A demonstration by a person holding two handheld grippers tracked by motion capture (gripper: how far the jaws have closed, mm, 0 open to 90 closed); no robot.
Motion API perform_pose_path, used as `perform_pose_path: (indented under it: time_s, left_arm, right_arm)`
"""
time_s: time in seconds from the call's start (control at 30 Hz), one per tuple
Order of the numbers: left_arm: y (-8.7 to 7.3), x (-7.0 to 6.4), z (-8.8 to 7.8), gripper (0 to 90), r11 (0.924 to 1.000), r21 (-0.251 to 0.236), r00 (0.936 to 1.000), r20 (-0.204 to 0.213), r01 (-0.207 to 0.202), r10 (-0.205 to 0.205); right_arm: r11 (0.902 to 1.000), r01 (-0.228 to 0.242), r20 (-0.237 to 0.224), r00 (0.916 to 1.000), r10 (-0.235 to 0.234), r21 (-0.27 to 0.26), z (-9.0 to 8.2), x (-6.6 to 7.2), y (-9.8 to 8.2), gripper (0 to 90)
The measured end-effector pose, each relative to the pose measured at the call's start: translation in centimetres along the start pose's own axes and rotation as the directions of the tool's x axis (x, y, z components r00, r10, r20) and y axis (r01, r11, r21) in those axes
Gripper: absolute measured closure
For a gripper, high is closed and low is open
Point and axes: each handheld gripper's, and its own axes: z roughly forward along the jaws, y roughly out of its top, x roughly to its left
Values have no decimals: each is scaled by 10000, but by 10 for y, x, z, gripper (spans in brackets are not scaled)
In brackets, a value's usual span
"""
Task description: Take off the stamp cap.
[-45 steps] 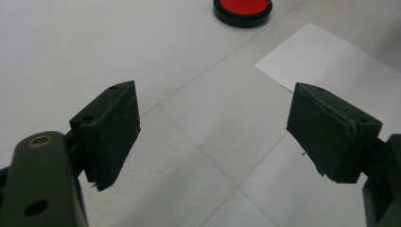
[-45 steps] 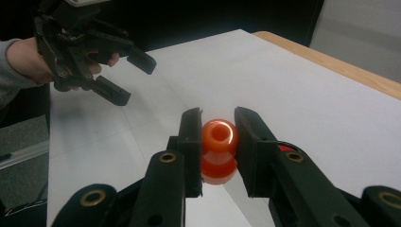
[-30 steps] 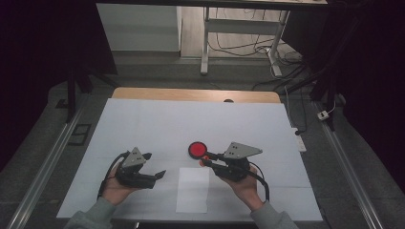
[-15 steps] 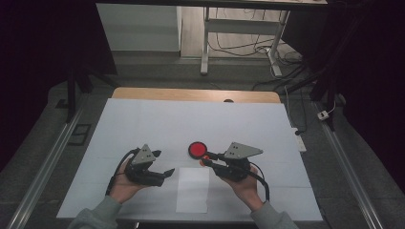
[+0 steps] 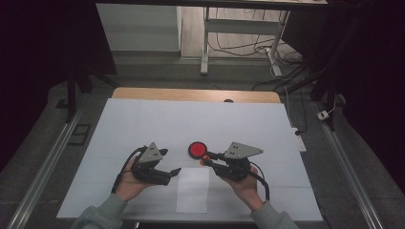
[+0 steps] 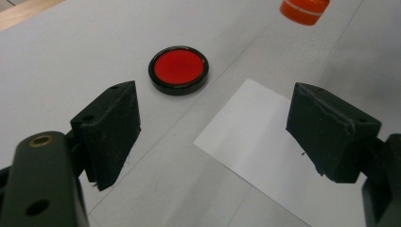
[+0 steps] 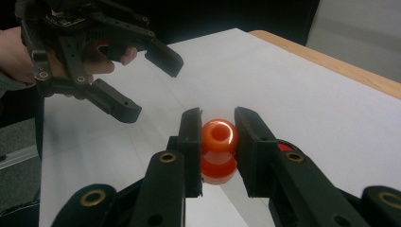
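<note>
The right gripper (image 7: pixel 216 137) clamps a small orange bottle (image 7: pixel 218 150), whose lower half is hidden between the jaws; from above it is barely a speck at the tips. The left gripper (image 6: pixel 215 127) is wide open and holds nothing, over the surface (image 5: pixel 143 124). One red disc (image 5: pixel 197 150) with a black rim lies between the two grippers, beside one white paper sheet (image 5: pixel 193 190), which the open jaws partly cut off.

Glossy orange bottle (image 7: pixel 218 151), upright, gripped above table
</note>
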Motion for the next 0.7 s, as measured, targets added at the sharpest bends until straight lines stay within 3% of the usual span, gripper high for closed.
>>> perform_pose_path:
  time_s: [0.7]
  left_arm:
    - [17,-14,19,181,9990,127,9978,500,-431,424]
  right_arm:
    - [9999,-98,-90,9999,98,33,1,0,-1,721]
